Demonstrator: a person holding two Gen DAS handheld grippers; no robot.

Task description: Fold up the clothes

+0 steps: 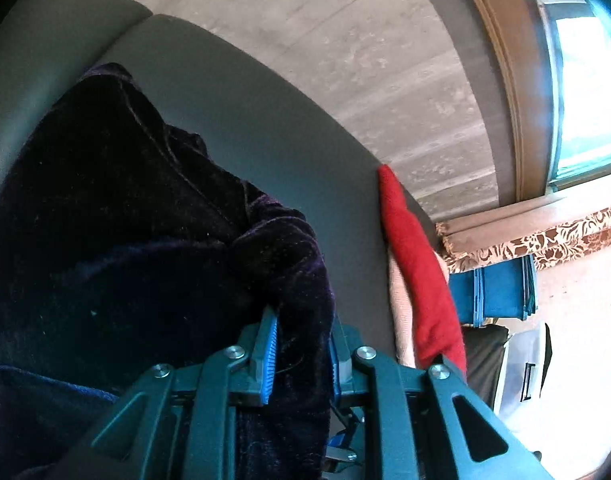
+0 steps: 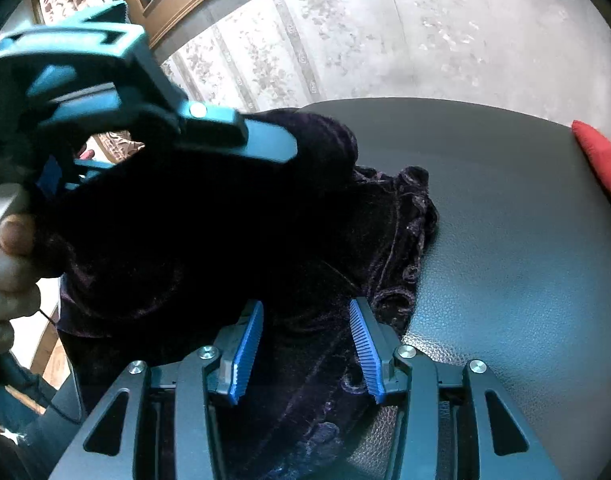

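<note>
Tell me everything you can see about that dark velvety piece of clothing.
The dark purple velvet garment looks almost black, with a soft sheen and a ruffled, curly hem. It is bunched and crumpled, not yet folded, and heaped on the grey leather-look sofa. The left gripper is shut on a gathered fold, lifting part of it. The right gripper is open, its blue ribbed fingers on either side of the cloth. What kind of garment it is cannot be told.

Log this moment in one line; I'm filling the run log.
stage: fold in progress | left gripper: shut on dark velvet garment | right gripper: open over garment | surface: grey sofa
</note>
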